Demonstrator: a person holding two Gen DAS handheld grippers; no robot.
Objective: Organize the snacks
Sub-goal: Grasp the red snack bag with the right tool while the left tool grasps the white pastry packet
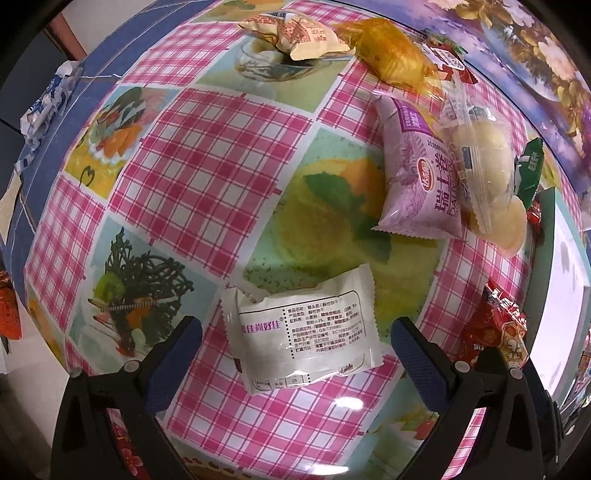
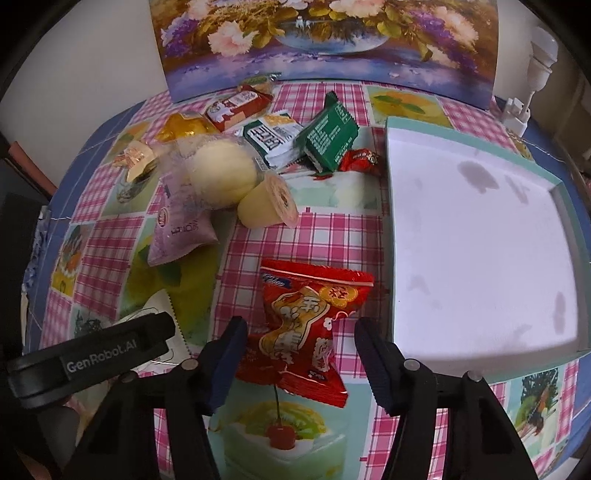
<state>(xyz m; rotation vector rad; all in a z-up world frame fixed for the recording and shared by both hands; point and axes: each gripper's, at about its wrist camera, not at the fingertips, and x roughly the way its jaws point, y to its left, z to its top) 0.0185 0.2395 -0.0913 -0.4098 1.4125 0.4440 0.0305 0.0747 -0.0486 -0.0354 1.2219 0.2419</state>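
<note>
While its two dark-padded fingers stand wide apart, the left gripper [image 1: 297, 341] straddles a white snack packet [image 1: 303, 332] that lies flat on the tablecloth [image 1: 207, 173], printed side up; neither pad touches the wrapper. Beyond that packet, up and to the right, a lilac Swiss-roll pouch [image 1: 417, 173] lies lengthwise, and a clear bag holding a pale round bun [image 1: 480, 166] rests partly over its right edge. Farther back sit an orange-yellow wrapped snack [image 1: 391, 51] and a cream packet with red print [image 1: 299, 35], close together near the table's far side. A green packet [image 1: 530, 166] pokes in at the right edge.

The right gripper [image 2: 299, 354] is likewise spread open, its fingers to either side of a red candy bag [image 2: 299, 325] with gold lettering. The left finger sits just beside the bag's edge; whether it touches cannot be told. The right finger stands clear of it. The bag lies on the pink-checked cloth just left of a shallow white tray with a teal rim [image 2: 391, 184], which holds no snacks. Behind the red bag, a pudding cup [image 2: 269, 203] lies tipped on its side against the bagged bun, with the lilac pouch under and to the left. Farther back, a green box-like packet [image 2: 328, 140], a green-and-white packet [image 2: 273, 138], a small red wrapped candy [image 2: 360, 160] and a red-and-white packet [image 2: 236, 105] cluster near a flower painting [image 2: 328, 40] propped against the wall.
</note>
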